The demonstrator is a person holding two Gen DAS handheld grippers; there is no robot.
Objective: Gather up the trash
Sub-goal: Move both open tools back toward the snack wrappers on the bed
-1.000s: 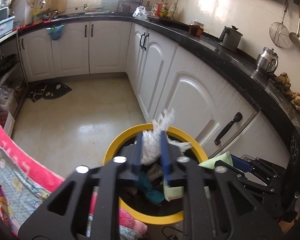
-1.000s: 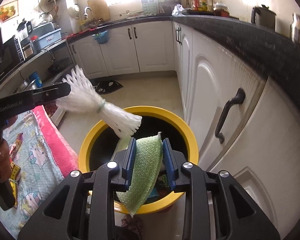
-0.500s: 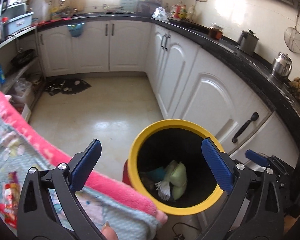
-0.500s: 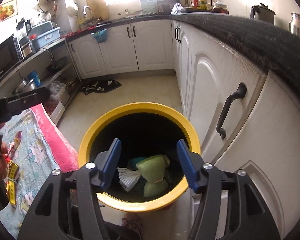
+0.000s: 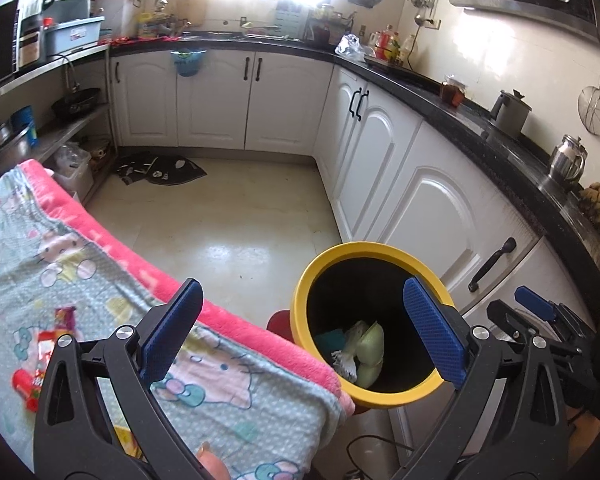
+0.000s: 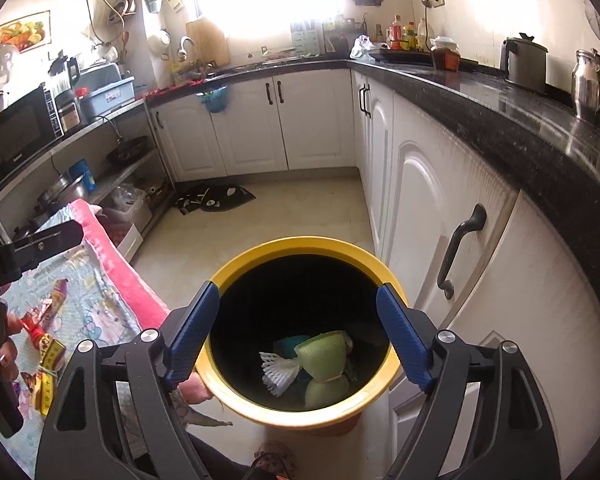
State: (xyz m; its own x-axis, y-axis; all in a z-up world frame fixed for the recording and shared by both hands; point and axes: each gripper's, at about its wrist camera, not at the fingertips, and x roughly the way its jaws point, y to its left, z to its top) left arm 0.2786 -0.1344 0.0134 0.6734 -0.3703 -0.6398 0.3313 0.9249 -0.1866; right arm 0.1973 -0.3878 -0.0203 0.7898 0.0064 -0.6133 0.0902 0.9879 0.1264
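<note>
R tool point(image 6: 296, 336): jaws wide apart, nothing held, poised directly over the yellow bin point(image 6: 244, 264), lower centre of frame. L tool point(image 5: 300, 328): also spread wide, empty, lower centre of its frame, straddling the gap between blanket edge and bin.

Bin contents (bottom, both views): green foam net point(image 6: 324, 354), white foam net point(image 6: 278, 372), something teal under them. Trash so far = in the bin.

Step, as judged: between deposits; both tools free for the next pick.

Remaining trash: red/yellow snack wrappers point(image 6: 44, 336) on the pink-edged cartoon blanket point(image 5: 112, 280), lower left in both views. Second wrapper cluster point(image 5: 40, 364) at far left of L frame.

Next move calls for: swing L tool left and down over the wrappers, pinch flat film w/o catching fabric. Wrappers thin, likely slippery; blanket soft, may bunch.

In the way: blanket's pink border butts against the bin rim; black cable on the floor by the bin.

Farther: white cabinets point(image 6: 428, 208), black counter surface point(image 6: 500, 108) w/ kettles, dark mat point(image 5: 160, 168) on the floor, window at top.
</note>
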